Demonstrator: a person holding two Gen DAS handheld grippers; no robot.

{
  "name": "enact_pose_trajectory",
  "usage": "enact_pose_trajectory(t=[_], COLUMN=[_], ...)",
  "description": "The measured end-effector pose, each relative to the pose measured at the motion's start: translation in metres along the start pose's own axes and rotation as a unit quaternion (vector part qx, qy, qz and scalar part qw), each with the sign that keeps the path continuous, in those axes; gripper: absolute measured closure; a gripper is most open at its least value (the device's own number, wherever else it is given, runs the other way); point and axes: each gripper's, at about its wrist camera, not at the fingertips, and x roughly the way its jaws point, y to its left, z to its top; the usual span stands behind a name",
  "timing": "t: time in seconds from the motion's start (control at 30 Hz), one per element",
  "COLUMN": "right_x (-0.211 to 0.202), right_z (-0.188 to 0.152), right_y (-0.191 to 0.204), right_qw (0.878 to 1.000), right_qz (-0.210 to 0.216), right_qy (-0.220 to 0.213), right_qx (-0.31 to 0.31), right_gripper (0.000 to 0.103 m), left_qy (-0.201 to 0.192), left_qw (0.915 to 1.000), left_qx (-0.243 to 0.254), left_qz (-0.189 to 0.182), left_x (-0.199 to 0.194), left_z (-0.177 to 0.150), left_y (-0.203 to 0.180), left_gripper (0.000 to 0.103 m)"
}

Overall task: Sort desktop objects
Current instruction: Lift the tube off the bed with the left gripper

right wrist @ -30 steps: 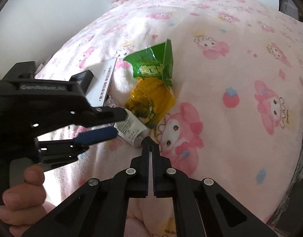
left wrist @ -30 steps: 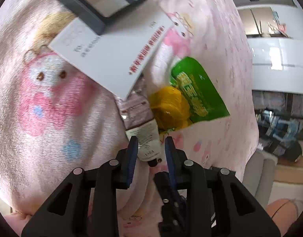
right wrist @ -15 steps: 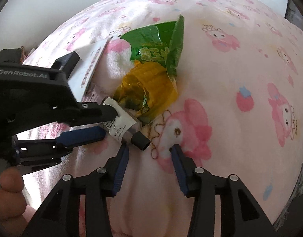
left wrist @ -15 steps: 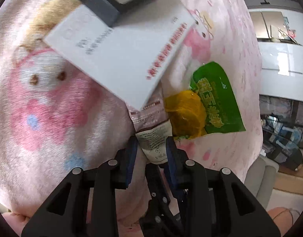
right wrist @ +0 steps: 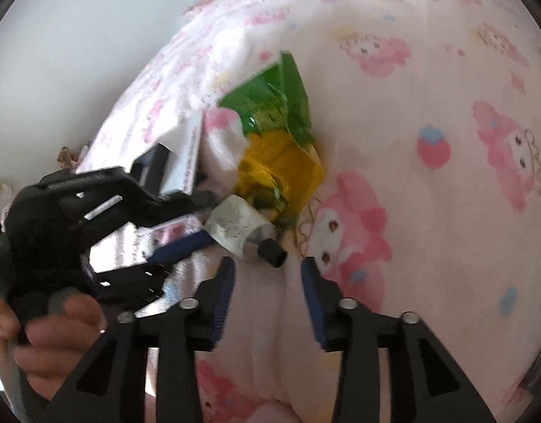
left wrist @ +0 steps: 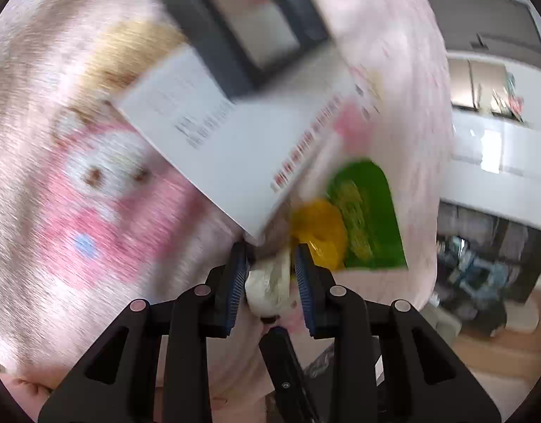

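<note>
A white cosmetic tube [left wrist: 268, 287] with a black cap [right wrist: 272, 252] lies on the pink cartoon-print blanket [right wrist: 429, 211]. My left gripper [left wrist: 270, 261] has its blue pads pressed against both sides of the tube's body, seen again from the right wrist view as the left gripper [right wrist: 196, 222]. The right gripper [right wrist: 266, 271] stands open, with the tube's cap just ahead of its fingertips. A yellow-and-green snack bag [right wrist: 281, 151] touches the tube's far end. A white card [left wrist: 235, 148] and a dark frame [left wrist: 249, 31] overlap beyond it. The left wrist view is blurred.
A hand [right wrist: 48, 328] holds the left gripper's handle at the lower left. A white wall [right wrist: 76, 35] borders the blanket's far left side. Open blanket stretches to the right of the pile. Furniture and floor [left wrist: 481, 282] show past the blanket's edge.
The right gripper went from shut to wide open and came up to the tube's cap. The left gripper pushed forward, so the tube sits deeper between its pads.
</note>
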Motion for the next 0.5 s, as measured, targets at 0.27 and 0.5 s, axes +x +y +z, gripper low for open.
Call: enact_pose_trajectory(t=[0.27, 0.5], right_x=[0.022, -0.009], right_z=[0.003, 0.002], right_y=[-0.003, -0.01], right_qw=[1.0, 0.999], right_qz=[0.011, -0.001], right_qy=[0.013, -0.046], right_qx=[0.013, 0.02], right_gripper=[0.066, 0.084], left_qy=[-0.012, 0.007], left_qw=[0.9983, 0.9951], left_qx=[0.046, 0.089], left_qz=[0.033, 0.044], left_x=[0.052, 0.069], left_z=[0.037, 0.044], left_y=[-0.066, -0.096], left_gripper=[0.083, 0.085])
